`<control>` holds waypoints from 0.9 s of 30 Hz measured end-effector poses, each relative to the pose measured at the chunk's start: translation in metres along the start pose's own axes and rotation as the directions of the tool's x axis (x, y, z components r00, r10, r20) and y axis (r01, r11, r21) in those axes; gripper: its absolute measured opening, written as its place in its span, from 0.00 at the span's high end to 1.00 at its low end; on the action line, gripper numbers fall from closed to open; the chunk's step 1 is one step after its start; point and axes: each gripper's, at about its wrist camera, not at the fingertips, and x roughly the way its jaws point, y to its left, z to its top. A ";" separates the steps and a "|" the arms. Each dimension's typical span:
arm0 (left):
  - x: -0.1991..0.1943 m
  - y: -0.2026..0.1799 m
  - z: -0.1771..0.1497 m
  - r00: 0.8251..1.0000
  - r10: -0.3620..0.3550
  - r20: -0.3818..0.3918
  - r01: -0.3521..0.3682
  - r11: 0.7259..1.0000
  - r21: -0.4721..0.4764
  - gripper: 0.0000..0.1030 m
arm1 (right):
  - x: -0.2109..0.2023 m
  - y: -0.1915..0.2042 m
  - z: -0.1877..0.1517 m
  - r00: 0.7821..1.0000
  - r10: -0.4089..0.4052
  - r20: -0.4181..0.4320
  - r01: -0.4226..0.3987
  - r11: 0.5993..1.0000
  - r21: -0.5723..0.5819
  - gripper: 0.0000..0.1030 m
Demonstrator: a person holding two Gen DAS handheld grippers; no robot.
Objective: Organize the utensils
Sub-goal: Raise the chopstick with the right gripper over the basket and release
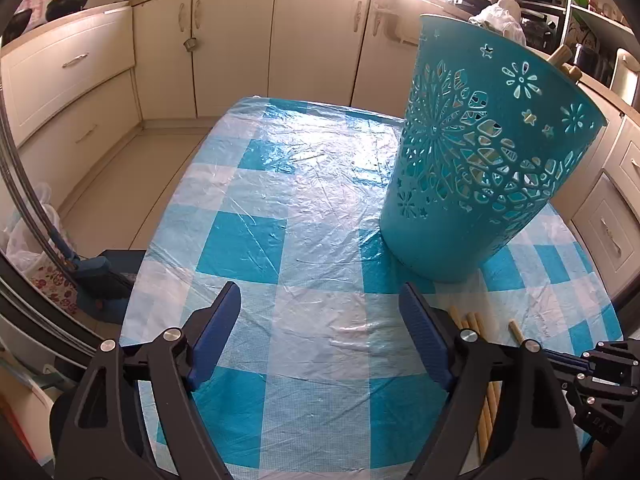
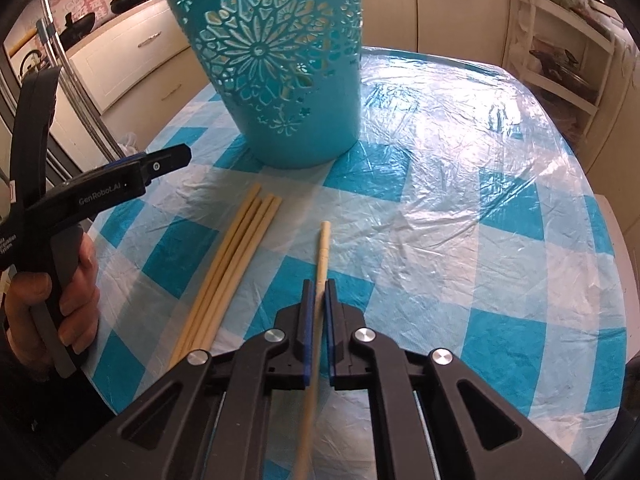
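**One chopstick clamped, four waiting by the basket**

The right hand-held gripper (image 2: 319, 286) is clenched on a single pale wooden chopstick (image 2: 323, 248), its blue pads pressing the slim round shaft from both sides while the blunt tip points toward the basket. The left hand-held gripper (image 1: 320, 300) is released, its ribbed blue pads standing wide apart with only tablecloth between them; a person's hand (image 2: 60, 300) grips its black handle.

Just left of the held chopstick lie four more chopsticks (image 2: 236, 248), bundled side by side, smooth and light tan. Beyond them stands one teal plastic basket (image 2: 280, 80), tapered and round, its wall pierced with flower and star cut-outs; wooden ends poke above its rim. Everything rests on the table (image 2: 480, 200), covered with a crinkled, glossy plastic cloth in blue and white checks.
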 end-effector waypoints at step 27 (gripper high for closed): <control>0.005 -0.006 0.000 0.999 0.030 -0.027 -0.029 0.999 0.040 0.19 | -0.059 -0.026 0.006 0.926 0.302 0.227 -0.346 0.920 0.187 0.95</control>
